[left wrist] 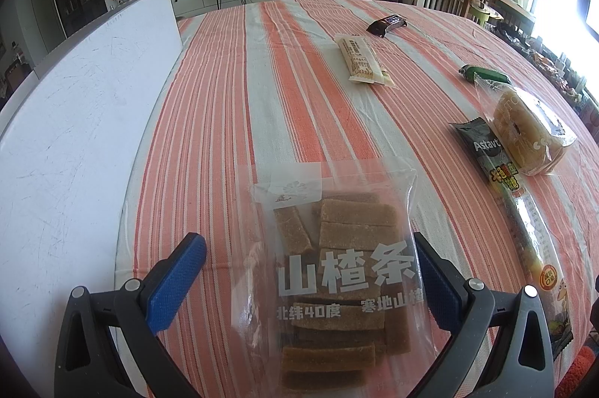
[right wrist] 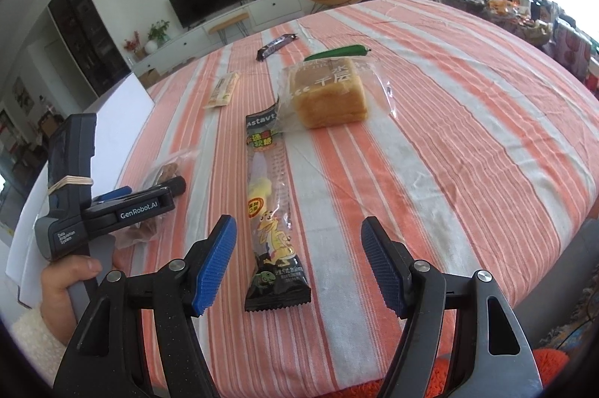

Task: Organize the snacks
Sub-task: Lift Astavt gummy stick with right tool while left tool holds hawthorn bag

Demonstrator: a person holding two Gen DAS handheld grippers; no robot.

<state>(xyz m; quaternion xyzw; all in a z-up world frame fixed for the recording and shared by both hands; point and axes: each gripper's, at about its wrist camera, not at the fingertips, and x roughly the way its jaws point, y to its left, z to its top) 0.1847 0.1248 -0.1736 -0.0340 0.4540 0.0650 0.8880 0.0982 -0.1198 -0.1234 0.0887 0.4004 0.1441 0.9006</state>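
The right gripper [right wrist: 299, 263] hangs wide open, holding nothing. The long, thin, black-and-clear plastic candy packet [right wrist: 275, 210] lies flat between its fingers, pointing straight away. It is slippery and could slide or crumple when pinched. The left gripper [left wrist: 310, 282] is spread around the clear bag of brown fruit strips [left wrist: 337, 270], not squeezing it.

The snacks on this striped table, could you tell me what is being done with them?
A person is sorting them with two handheld grippers. The left gripper straddles a clear bag of hawthorn strips, fingers open around it. The right gripper hovers open over a long gummy candy packet. A wrapped bread loaf and other snacks lie untouched on the tablecloth.
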